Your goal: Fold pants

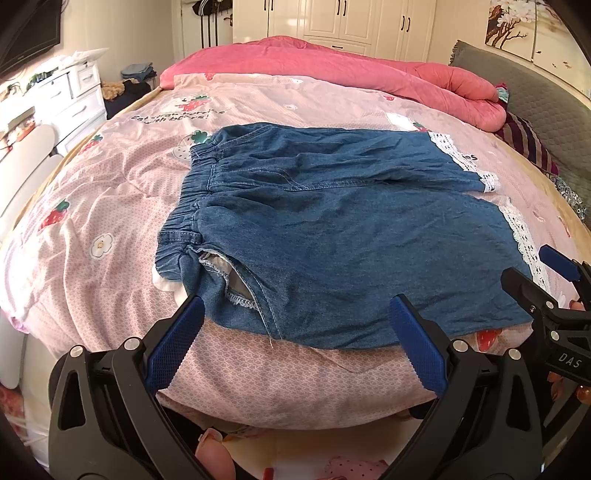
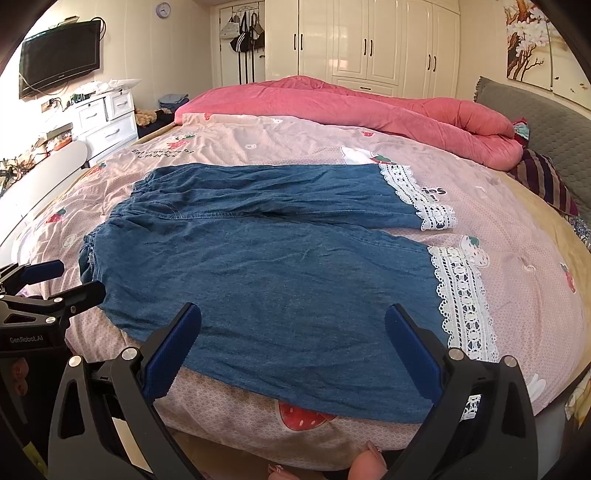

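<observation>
Denim pants (image 1: 332,236) lie spread flat near the bed's (image 1: 258,384) front edge. The left claw (image 1: 295,343) and right claw (image 2: 291,350) hover gaping, holding nothing.

Both wrist views low, facing pants (image 1: 332,236).

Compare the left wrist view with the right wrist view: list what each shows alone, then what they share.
Left only: the pants' pocket opening, turned out near the waistband, and the right tongs at the edge. Right only: a wall TV, a clock, and the left tongs at the edge. Both: the denim pants spread flat on the bed, lace hems, the pink quilt, and open, empty tongs.
</observation>
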Motion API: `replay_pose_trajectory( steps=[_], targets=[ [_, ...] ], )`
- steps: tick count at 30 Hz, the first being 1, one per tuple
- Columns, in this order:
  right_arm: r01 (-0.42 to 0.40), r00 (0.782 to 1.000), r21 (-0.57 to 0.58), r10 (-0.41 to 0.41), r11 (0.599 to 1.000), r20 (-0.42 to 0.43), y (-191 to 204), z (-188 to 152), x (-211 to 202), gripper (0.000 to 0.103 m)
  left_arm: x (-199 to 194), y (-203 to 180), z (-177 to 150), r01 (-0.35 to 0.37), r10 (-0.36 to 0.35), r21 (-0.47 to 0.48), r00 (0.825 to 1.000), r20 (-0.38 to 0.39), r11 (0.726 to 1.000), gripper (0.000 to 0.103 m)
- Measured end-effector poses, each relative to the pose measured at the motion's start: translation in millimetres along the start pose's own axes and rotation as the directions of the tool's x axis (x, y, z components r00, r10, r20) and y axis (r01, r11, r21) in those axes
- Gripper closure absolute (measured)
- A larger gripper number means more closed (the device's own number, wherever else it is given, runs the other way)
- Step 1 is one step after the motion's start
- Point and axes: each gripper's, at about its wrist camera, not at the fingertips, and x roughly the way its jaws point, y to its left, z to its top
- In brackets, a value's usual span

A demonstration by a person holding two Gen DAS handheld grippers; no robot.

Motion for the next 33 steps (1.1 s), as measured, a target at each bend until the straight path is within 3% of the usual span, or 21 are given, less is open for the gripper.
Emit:
replay_pose_trajectory(
  steps=[33],
  targets=[
    [-0.006,1.0,-0.027,0.005,1.0,-0.015,0.9,13.8,19.5,0.004,15.2,9.1,12.3,0.009,-0.009,-0.006,1.0,-0.003,1.0,0.009]
  ],
)
